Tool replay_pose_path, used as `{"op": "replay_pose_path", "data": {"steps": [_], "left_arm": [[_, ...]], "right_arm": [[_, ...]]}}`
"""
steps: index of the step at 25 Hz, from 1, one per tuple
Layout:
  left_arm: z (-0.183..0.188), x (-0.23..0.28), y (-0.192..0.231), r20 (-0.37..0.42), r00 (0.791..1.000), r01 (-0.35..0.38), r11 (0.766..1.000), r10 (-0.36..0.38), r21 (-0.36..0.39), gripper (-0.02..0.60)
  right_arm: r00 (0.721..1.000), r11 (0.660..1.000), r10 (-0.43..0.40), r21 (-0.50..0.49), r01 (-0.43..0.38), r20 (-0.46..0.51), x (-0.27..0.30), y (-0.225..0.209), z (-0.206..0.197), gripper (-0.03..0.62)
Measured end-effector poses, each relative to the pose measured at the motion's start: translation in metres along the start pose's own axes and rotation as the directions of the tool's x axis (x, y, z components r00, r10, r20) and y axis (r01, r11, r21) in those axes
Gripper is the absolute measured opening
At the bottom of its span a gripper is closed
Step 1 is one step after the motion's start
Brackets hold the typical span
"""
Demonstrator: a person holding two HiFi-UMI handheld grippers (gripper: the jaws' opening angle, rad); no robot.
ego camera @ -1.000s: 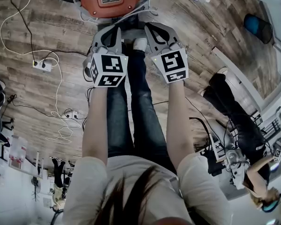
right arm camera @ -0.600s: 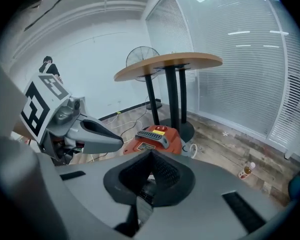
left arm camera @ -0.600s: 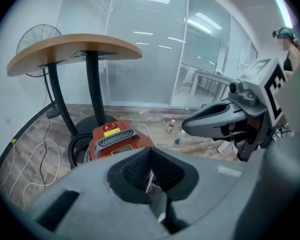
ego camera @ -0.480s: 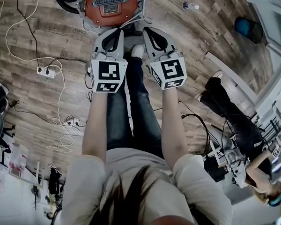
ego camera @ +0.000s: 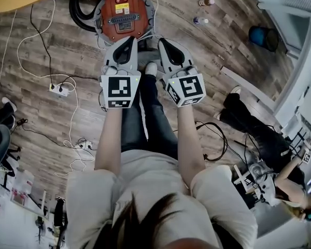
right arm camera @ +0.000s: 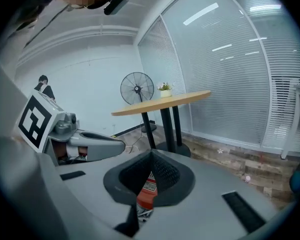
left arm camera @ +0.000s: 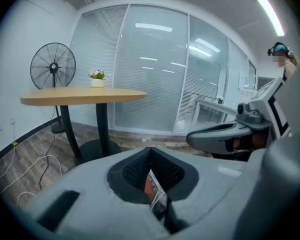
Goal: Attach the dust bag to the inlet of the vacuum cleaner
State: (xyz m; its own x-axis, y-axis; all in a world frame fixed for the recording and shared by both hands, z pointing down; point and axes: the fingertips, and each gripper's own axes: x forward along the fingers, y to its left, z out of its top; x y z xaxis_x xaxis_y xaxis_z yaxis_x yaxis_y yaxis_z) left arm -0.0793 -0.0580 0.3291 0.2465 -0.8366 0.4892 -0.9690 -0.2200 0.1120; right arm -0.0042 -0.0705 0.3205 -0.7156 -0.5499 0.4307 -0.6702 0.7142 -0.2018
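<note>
The orange-red vacuum cleaner (ego camera: 124,14) stands on the wooden floor, straight ahead of the person's feet. My left gripper (ego camera: 128,39) and right gripper (ego camera: 162,40) hang side by side above it, both pointing at it, both shut with nothing between the jaws. In the left gripper view the closed left gripper (left arm camera: 151,151) shows only a sliver of the vacuum cleaner (left arm camera: 149,189) through its gap. The right gripper (right arm camera: 151,156) shows the vacuum cleaner (right arm camera: 146,194) the same way. No dust bag is visible in any view.
A black hose (ego camera: 83,9) curls left of the vacuum. White cables and a power strip (ego camera: 62,90) lie on the floor at left. A round wooden table (left arm camera: 85,96) and a fan (left arm camera: 52,66) stand beyond. Another person (ego camera: 259,134) sits at right, near a blue bin (ego camera: 264,38).
Both grippers have risen together, away from the vacuum cleaner, which now looks smaller and shows whole. Both stayed shut and empty.
</note>
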Motion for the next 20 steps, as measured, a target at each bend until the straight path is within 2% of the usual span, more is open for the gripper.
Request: {"op": "replay_pose_path", "data": {"steps": [9, 15, 20], "left_arm": [[0.065, -0.032, -0.001, 0.099, 0.995, -0.026, 1.000, 0.026, 0.001, 0.017], [0.100, -0.054, -0.019, 0.165, 0.986, -0.024, 0.999, 0.017, 0.040, 0.017], [0.127, -0.076, -0.029, 0.211, 0.977, -0.016, 0.999, 0.008, 0.038, 0.017]], "right_arm": [[0.997, 0.999, -0.020, 0.030, 0.017, 0.074, -0.029, 0.010, 0.054, 0.005], [0.992, 0.998, -0.040, 0.048, 0.034, 0.121, -0.055, 0.017, 0.083, 0.005], [0.986, 0.998, -0.043, 0.051, 0.036, 0.164, -0.075, 0.025, 0.110, 0.005]]}}
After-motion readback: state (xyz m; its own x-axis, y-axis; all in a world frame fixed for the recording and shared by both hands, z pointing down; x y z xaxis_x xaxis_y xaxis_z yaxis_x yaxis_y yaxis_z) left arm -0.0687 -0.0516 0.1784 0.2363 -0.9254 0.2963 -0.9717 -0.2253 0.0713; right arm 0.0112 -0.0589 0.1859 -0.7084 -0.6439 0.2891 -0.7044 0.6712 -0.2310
